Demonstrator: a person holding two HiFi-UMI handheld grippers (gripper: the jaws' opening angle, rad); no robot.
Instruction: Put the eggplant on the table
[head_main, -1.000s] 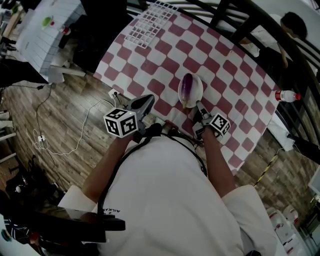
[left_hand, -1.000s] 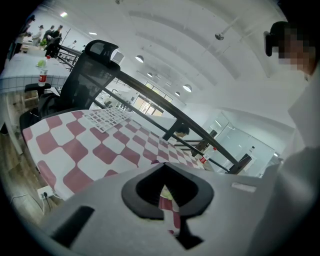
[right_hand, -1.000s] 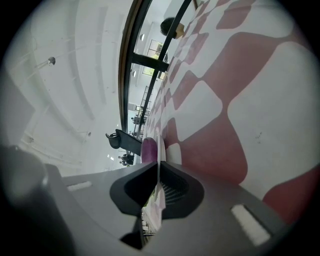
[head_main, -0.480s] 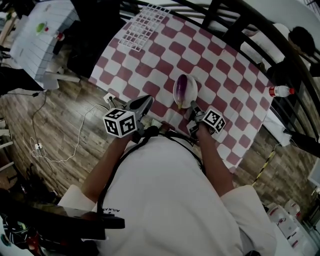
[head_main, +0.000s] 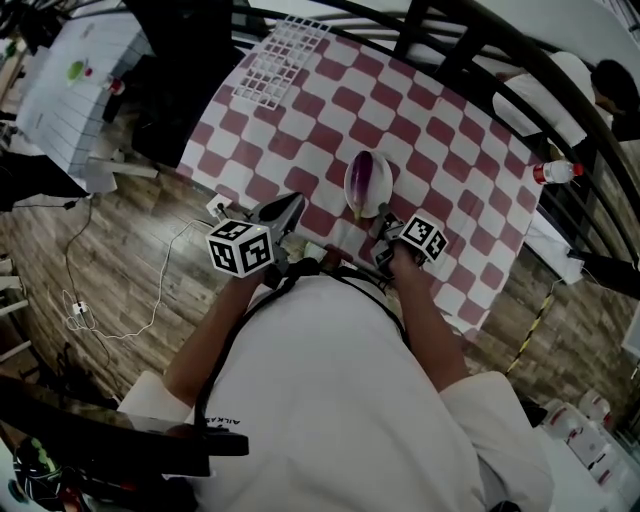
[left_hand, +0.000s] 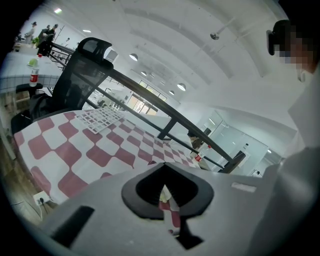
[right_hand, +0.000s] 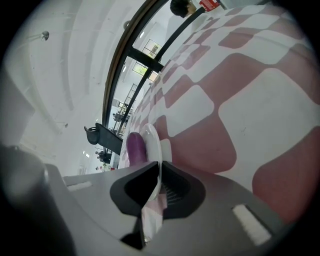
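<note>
**Firmly pinched: one plate, one eggplant on it**

One table (head_main: 450, 130) fills the upper half of the head view, covered by a red-and-white chequered cloth. One white grid rack (head_main: 278, 57) lies flat on its corner at 11 o'clock.

Two grippers show at the near edge of the cloth. The left gripper (head_main: 288, 207) sits at 9 o'clock of the dish; its jaws are closed on each other with nothing between them, and its own view shows only cloth beyond. The right gripper (head_main: 380, 220) comes in from 5 o'clock of the dish, and its view shows its jaws clamped on the near rim of the plate.

One white plate (head_main: 350, 190) sits over the cloth near the table's front edge. Whether it rests on the cloth or is raised off it cannot be told.

One eggplant (head_main: 366, 175) lies in the plate. In the head view its long axis runs roughly from 12 to 6 o'clock, with the dark purple end toward 12 and the paler end toward the right gripper.

One bottle (head_main: 552, 172) with a red cap lies at the table's edge at 3 o'clock.
</note>
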